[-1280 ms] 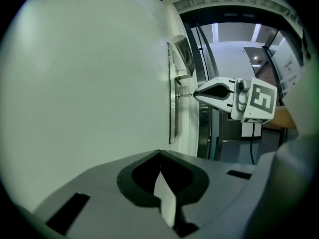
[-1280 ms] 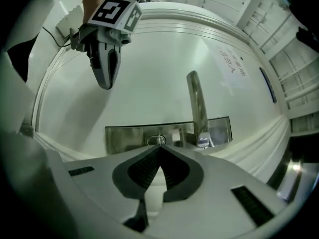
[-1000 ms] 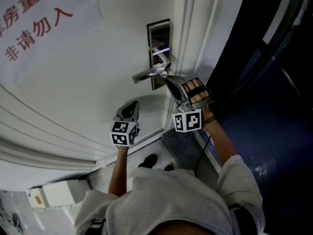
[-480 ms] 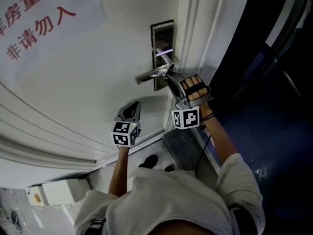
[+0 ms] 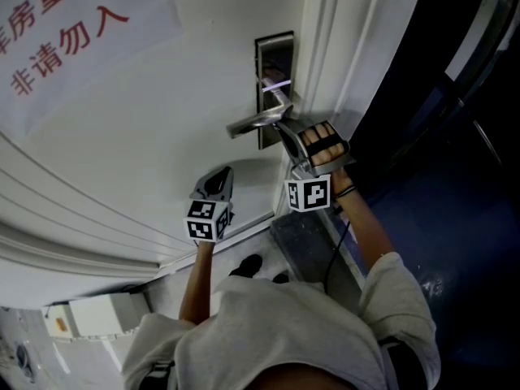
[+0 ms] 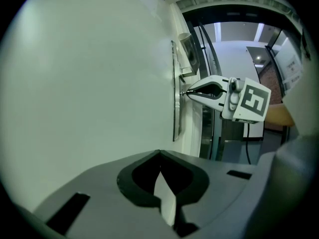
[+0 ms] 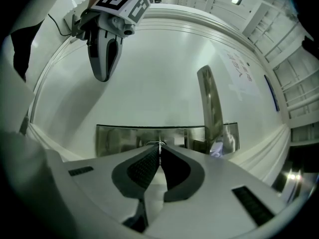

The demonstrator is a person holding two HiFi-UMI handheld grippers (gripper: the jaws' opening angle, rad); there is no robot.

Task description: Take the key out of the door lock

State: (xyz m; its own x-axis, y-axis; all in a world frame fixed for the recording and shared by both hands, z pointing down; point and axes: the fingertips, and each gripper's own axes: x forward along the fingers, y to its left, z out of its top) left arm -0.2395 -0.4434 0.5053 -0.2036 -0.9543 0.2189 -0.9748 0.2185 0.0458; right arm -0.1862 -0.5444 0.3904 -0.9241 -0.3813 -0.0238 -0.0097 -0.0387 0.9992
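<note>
With our right hand-held gripper (image 5: 282, 130) pinching the key (image 7: 158, 144) seated in the lock plate (image 7: 119, 138), we judge a straight pull comes next, while our left hand-held gripper (image 6: 160, 157) sits pressed together, empty.

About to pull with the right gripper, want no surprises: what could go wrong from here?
1. The right gripper pinches the key only with its very tips; it may slip when pulled.
2. The door handle sits close beside that gripper; a tilted pull could knock it.
3. The left gripper is shut and off the door, so nothing steadies it.
</note>
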